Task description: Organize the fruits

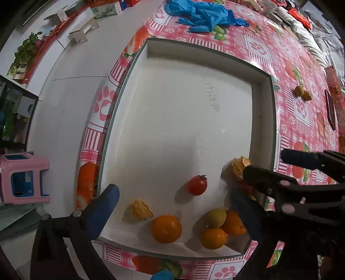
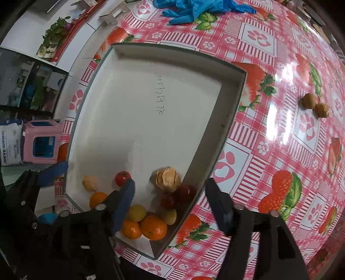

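Pink checked cloth printed with strawberries and paw marks covers the table (image 2: 280,150), and on it sits a large shallow white tray (image 1: 172,107) close to the table's left edge. Blue gloves (image 1: 202,13) lie crumpled near the far edge. We see our left gripper (image 1: 172,206) above the tray's near side, jaws spread wide and holding nothing. Our right gripper (image 2: 170,193) straddles the tray's right wall at the near corner, jaws likewise spread and empty. Fruit gathers at the tray's near end: three oranges (image 1: 166,229), a yellow-green fruit (image 1: 215,217), a cherry tomato (image 1: 198,185), two husked physalis (image 1: 139,210), and two dark red fruits (image 2: 183,192) by the right wall. Two small brown fruits (image 2: 314,105) sit touching each other on the cloth, well apart from the tray toward the right edge.
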Available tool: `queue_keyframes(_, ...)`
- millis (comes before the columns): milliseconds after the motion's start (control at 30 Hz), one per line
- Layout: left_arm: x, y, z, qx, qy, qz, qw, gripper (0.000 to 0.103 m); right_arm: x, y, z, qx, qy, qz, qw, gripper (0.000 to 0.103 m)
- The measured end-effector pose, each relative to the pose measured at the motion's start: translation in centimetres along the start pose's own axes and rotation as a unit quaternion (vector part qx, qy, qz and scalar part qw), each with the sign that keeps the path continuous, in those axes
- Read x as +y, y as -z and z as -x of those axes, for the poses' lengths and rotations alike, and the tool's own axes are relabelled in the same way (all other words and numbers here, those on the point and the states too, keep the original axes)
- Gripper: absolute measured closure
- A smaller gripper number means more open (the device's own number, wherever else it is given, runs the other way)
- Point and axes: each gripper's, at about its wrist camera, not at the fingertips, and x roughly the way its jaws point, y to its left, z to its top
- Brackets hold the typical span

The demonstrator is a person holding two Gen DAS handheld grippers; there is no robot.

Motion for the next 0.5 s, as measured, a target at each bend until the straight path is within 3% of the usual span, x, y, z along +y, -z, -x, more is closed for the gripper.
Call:
queue_keyframes(200,0.2,0.5,1.6,-0.037,-0.004,-0.002,0.9993,0.000,-1.5,0.4,2.3,-0.004,0.008,-0.008,1.000,0.020)
queue_keyframes(300,0.1,0.6,2.4,-0.052,-0.028,-0.004,0.9983,0.000,-2.1,0.7,3.5,-0.010,0.003,-0.011,1.000,0.020)
queue_keyframes(500,-0.1,1.1,2.5,-0.026,-0.035,-0.014,0.9989,0.000,-1.9,1.6,4.8,-0.020,-0.004,-0.010,1.000,0.019)
